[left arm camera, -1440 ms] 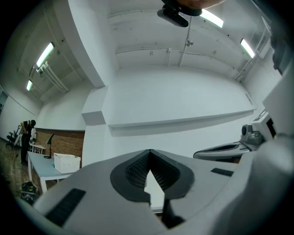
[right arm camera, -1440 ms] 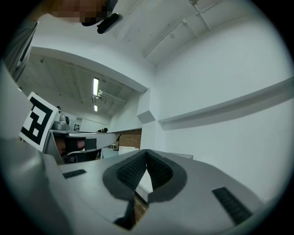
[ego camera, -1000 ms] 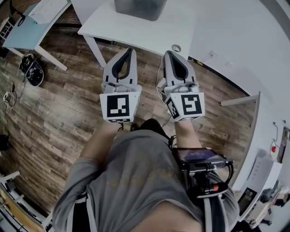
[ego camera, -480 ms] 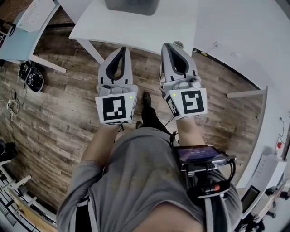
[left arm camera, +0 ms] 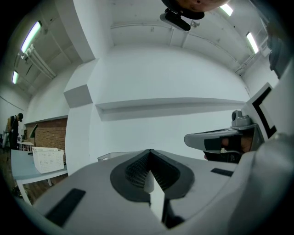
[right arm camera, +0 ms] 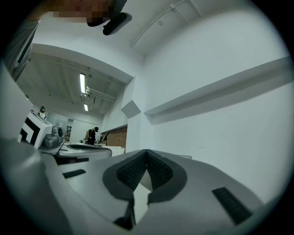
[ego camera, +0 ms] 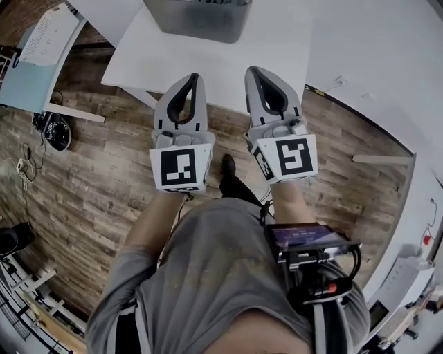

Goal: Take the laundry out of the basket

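White table [ego camera: 277, 41] holds what seems a basket [ego camera: 197, 17]; left gripper [ego camera: 193, 76], right gripper [ego camera: 251, 70] closed, empty.

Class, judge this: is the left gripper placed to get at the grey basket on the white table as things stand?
Probably yes, though not yet there. Only bare white table lies between the left gripper and the grey basket; its fingers are shut, so they must open first.

No readable words, numbers or brand names appear in any view. The left tool [ego camera: 195, 76] and right tool [ego camera: 250, 70] each carry a black-and-white square marker pattern, not lettering. The device screen [ego camera: 304, 237] at the person's waist shows nothing legible.
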Demonstrator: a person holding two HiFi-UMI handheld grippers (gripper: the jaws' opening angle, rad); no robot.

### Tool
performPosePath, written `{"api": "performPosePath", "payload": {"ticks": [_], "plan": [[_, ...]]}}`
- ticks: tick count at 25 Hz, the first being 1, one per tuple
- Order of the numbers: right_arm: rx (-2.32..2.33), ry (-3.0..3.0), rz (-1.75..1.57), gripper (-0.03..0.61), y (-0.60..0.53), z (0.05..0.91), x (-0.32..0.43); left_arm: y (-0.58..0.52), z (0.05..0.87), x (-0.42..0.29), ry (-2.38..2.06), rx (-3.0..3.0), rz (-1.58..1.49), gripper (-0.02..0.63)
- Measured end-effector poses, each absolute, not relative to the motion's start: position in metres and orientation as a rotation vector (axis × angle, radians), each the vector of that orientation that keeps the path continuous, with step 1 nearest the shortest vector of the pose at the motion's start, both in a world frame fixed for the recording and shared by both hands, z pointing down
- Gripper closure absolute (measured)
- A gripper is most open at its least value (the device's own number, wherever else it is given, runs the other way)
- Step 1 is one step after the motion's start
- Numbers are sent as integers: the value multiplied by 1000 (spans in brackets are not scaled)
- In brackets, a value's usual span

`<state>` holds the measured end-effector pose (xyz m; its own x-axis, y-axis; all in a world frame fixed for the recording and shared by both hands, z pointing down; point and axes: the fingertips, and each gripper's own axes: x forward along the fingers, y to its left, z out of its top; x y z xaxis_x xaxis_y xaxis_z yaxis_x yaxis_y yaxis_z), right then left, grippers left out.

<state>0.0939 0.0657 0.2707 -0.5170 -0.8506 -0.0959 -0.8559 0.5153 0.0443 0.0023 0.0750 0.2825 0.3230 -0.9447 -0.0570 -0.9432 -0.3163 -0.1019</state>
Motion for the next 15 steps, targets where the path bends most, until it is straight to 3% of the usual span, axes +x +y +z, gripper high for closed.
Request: {"api": "performPosePath", "payload": {"ticks": [15], "plan": [[-1429, 2687, 240, 571, -60, 238, 95, -47, 251, 10, 1767, -2387, 52, 607]]}}
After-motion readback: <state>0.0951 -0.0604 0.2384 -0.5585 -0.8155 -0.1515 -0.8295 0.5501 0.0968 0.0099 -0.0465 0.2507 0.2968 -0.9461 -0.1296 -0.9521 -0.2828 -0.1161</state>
